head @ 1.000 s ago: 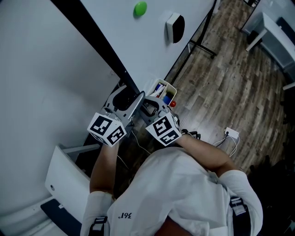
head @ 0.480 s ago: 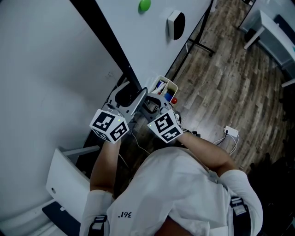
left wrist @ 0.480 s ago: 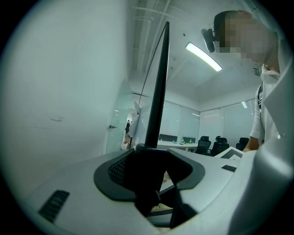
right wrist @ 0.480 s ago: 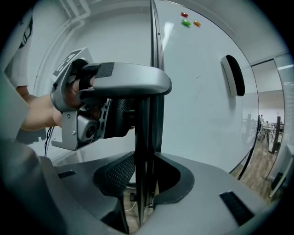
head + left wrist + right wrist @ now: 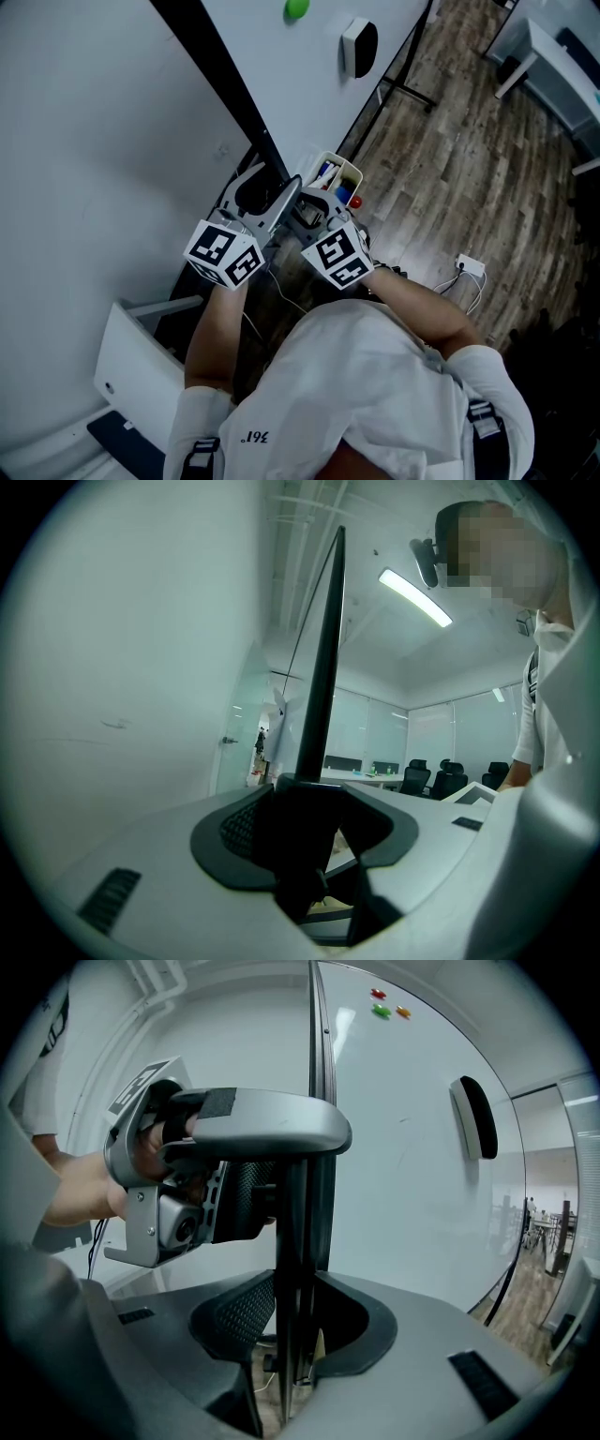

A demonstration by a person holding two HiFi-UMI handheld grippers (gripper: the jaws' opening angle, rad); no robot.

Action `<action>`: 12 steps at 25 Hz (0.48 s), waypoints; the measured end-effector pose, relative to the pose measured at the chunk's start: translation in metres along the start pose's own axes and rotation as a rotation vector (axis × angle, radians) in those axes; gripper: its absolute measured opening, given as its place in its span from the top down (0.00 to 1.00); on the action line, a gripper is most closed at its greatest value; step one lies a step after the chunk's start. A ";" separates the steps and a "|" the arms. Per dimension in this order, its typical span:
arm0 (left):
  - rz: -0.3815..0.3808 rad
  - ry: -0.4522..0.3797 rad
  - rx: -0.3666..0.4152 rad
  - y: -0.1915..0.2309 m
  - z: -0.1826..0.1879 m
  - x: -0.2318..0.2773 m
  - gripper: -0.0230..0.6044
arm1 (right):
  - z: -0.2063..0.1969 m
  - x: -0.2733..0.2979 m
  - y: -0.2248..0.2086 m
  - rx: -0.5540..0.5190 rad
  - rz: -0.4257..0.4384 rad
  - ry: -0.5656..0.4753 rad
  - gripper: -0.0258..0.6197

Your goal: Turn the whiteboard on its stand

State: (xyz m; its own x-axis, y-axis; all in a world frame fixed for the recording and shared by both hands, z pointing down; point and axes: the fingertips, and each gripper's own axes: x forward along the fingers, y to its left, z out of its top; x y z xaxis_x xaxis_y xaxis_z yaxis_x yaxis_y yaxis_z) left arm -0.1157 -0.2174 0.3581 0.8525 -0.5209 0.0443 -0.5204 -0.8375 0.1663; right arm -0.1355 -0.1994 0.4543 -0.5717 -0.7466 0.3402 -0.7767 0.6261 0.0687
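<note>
Black frame edge [image 5: 230, 89] of the large white whiteboard [image 5: 309, 103] stands between both pairs of jaws. The left gripper [image 5: 264, 195] is clamped on it, and the right gripper [image 5: 305, 211] is clamped on the same edge, with the left one's jaws just above its own. Past the right jaws, on the board face, sit a round green magnet [image 5: 296, 8] and a black-and-white eraser [image 5: 358, 47]. The step in hand looks like the grasp before the swing. Next, both grippers would need to push the edge sideways together, holding firm so the board pivots on its dark metal stand [image 5: 412, 98].
</note>
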 end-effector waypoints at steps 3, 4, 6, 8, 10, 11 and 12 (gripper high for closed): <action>-0.009 -0.004 0.000 -0.001 0.001 -0.001 0.64 | 0.002 0.000 0.000 -0.009 -0.009 0.001 0.73; -0.009 -0.008 0.002 -0.001 0.002 -0.001 0.64 | 0.003 0.000 0.001 -0.018 -0.013 0.002 0.73; -0.008 -0.019 0.009 -0.001 0.003 -0.002 0.64 | 0.004 0.000 0.001 -0.044 -0.021 0.002 0.73; -0.012 -0.027 0.016 -0.002 0.003 -0.004 0.64 | 0.005 0.000 0.003 -0.067 -0.030 0.001 0.73; -0.019 -0.031 0.015 -0.002 0.002 -0.004 0.64 | 0.004 0.000 0.003 -0.080 -0.038 0.006 0.73; -0.020 -0.033 0.012 -0.001 0.003 -0.005 0.64 | 0.005 0.000 0.002 -0.084 -0.041 0.008 0.73; -0.020 -0.036 0.011 -0.001 0.003 -0.005 0.64 | 0.005 0.000 0.002 -0.087 -0.043 0.010 0.73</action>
State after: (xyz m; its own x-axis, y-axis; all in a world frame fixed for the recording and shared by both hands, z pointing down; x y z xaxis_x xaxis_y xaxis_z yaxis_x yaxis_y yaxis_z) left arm -0.1198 -0.2146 0.3546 0.8603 -0.5098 0.0056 -0.5043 -0.8493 0.1560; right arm -0.1388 -0.1992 0.4502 -0.5352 -0.7713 0.3444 -0.7746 0.6108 0.1642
